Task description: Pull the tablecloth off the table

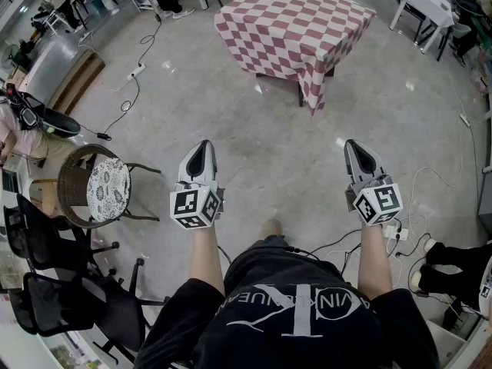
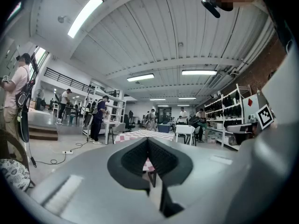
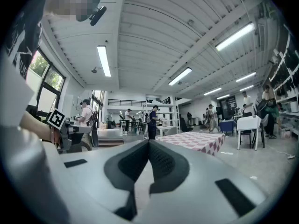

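Note:
A red-and-white checked tablecloth (image 1: 292, 21) covers a small table at the top of the head view, its corner hanging low at the front right. It shows far off as a checked patch (image 2: 142, 135) in the left gripper view and as a checked top (image 3: 201, 141) in the right gripper view. My left gripper (image 1: 201, 147) and right gripper (image 1: 356, 146) are held level in front of the person, well short of the table. Both are shut with nothing between the jaws.
A wicker chair with a patterned cushion (image 1: 106, 188) stands at the left, black office chairs (image 1: 54, 298) below it. Cables and a power strip (image 1: 137, 71) lie on the grey floor. A white table (image 1: 423, 2) stands at the top right. People stand at benches (image 3: 152, 120) in the distance.

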A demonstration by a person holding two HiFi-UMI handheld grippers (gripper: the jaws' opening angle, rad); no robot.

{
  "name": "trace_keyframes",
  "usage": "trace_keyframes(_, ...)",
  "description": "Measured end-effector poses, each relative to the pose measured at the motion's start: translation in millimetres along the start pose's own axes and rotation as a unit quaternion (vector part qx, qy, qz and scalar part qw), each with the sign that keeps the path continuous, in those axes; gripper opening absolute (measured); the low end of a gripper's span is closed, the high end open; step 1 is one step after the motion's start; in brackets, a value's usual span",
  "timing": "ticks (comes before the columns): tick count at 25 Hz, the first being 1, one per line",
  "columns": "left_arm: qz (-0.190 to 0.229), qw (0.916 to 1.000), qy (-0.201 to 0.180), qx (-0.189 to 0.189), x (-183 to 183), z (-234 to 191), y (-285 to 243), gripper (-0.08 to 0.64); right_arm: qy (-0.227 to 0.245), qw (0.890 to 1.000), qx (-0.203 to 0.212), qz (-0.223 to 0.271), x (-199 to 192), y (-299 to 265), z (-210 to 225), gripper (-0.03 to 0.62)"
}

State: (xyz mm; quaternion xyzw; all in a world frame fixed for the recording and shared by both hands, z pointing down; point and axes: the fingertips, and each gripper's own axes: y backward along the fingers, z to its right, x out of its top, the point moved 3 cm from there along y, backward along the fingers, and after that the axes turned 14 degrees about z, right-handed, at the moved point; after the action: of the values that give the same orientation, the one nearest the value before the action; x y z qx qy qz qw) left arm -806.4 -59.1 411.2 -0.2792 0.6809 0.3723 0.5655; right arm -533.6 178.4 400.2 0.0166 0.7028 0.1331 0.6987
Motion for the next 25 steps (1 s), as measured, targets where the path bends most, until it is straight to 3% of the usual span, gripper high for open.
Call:
trace_keyframes(13, 0.004, 1.0000, 0.006, -0.002, -14.6, -48.3, -50.6, 0.009, 0.007, 1.000, -0.011, 0.007, -18.1, -57.0, 4.1, 0.011)
trace_keyframes(25, -0.007, 0.9997, 0.022, 0.000, -33.0, -39.2, -89.0, 0.011, 0.003, 0.999, -0.038, 0.010, -21.4, -64.4, 56.0, 0.012)
